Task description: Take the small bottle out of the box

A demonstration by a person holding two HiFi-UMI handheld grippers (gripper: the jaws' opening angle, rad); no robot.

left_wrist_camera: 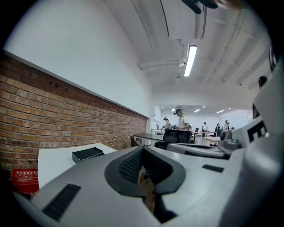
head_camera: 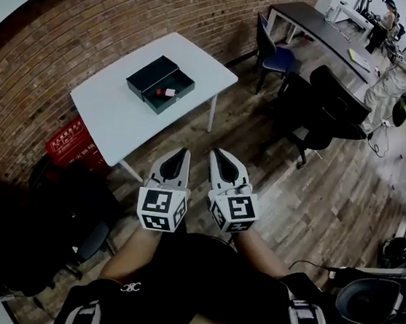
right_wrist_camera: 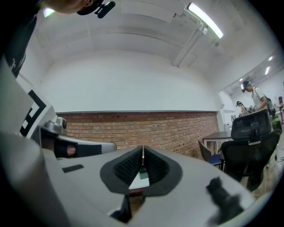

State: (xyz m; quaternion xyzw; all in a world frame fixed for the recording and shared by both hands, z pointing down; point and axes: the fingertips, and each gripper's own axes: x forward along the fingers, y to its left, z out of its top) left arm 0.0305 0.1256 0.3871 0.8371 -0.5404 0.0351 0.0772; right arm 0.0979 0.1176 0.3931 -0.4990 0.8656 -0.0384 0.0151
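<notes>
Small bottle [head_camera: 169, 93]: 1, inside 1 box [head_camera: 149, 74] | table [head_camera: 121, 114]: 1 | left gripper [head_camera: 181, 153], right gripper [head_camera: 219, 154]: 2, both closed, empty

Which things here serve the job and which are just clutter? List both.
Job: bottle, box, left gripper, right gripper.
Clutter: red crate, chairs, desk, people.
</notes>
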